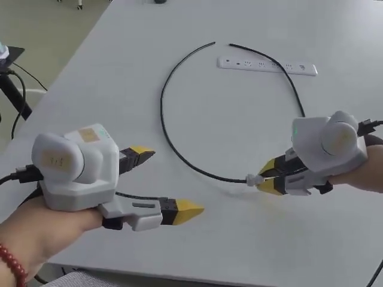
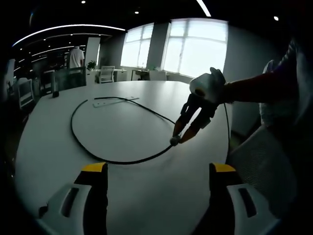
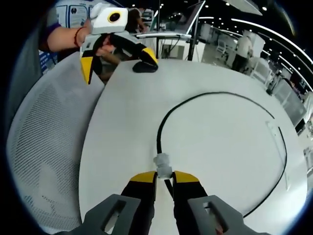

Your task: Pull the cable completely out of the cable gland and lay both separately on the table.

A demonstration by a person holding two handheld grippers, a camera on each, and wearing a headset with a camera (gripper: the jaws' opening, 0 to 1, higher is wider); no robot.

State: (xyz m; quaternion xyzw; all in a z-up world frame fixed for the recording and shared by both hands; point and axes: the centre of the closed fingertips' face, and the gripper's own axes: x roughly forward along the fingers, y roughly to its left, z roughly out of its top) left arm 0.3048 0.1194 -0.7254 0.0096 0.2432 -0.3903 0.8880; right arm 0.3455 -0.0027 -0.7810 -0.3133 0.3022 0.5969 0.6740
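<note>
Pinching down over the near side of the table, toward its right, the right tool has its jaws drawn almost together on the white cable gland, whose nose sticks out past the yellow tips. In the right gripper view the pads seem to bear on the gland's rear end, with a dark stretch of cable running back between the jaws, though whether they also nip the cable itself is hard to tell. That hold makes sense as an anchor: with the gland fixed, the black cable can be drawn through it. The cable is not yet out. It leaves the gland and sweeps in a wide loop across the middle of the table, its two free ends lying close together beside the white power strip toward the far edge. The left tool hangs above the near left part of the table, jaws spread wide with nothing between them, pointed toward the gland. It is probably readied to take the cable close to the gland and pull. The slack, flat loop should let the cable slide freely, but a long length must pass through, so several pulls are likely.
</note>
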